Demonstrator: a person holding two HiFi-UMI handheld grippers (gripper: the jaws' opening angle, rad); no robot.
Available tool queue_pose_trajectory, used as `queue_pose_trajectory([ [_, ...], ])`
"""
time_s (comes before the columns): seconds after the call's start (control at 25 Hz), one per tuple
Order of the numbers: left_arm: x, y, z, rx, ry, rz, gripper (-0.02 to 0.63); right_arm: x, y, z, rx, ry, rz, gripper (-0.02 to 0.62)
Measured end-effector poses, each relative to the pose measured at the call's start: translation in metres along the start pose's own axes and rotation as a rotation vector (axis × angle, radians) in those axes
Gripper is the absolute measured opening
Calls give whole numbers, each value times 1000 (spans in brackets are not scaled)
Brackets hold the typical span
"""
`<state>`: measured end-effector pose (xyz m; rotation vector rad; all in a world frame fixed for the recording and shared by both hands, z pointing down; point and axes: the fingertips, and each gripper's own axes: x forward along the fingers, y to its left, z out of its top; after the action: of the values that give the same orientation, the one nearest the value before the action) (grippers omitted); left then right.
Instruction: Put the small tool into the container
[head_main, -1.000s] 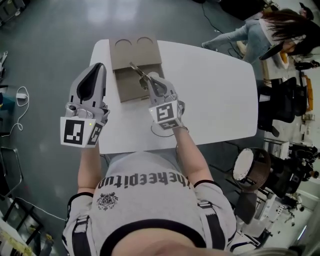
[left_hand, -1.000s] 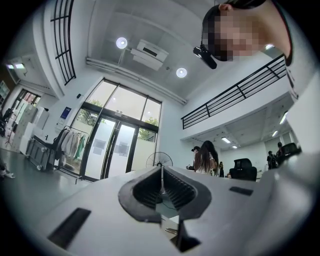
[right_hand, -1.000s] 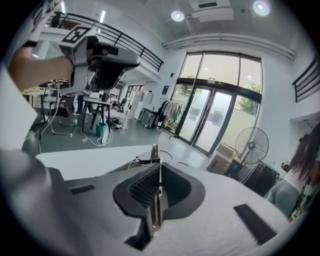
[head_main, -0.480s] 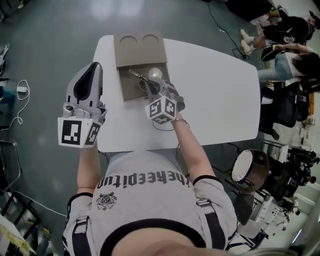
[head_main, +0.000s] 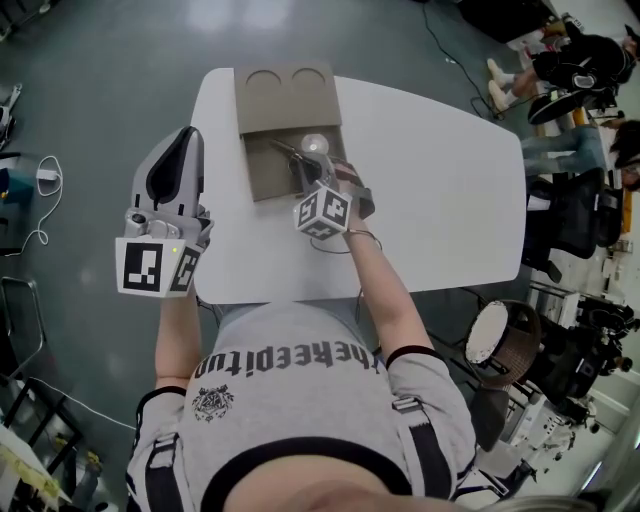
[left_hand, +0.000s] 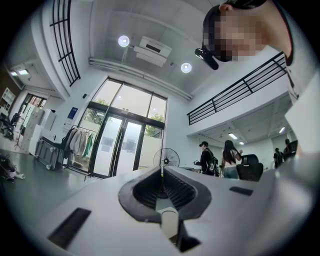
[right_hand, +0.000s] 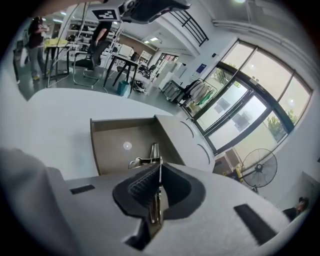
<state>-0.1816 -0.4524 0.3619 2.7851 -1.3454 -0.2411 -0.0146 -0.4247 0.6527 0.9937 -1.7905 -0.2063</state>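
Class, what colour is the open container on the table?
The container is a dull brownish grey, clearest in the head view.

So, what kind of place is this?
Probably a large open office or lab hall: tall glass entrance doors, a mezzanine railing above, and an office chair beyond the white table.

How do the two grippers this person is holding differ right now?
The right gripper is shut on the small metal tool; the left gripper is shut on nothing. The right hangs over the brown container; the left is at the table's left edge. Both carry marker cubes.
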Motion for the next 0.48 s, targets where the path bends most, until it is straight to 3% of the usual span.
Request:
queue_pose_trajectory([
  [0.2,-1,3,-5,-3,12,3,14,7,-3,1,-12,11,-3,8],
  [0.48,-5,3,-7,2,17,15,14,14,16,-2,-16,29,66,43],
])
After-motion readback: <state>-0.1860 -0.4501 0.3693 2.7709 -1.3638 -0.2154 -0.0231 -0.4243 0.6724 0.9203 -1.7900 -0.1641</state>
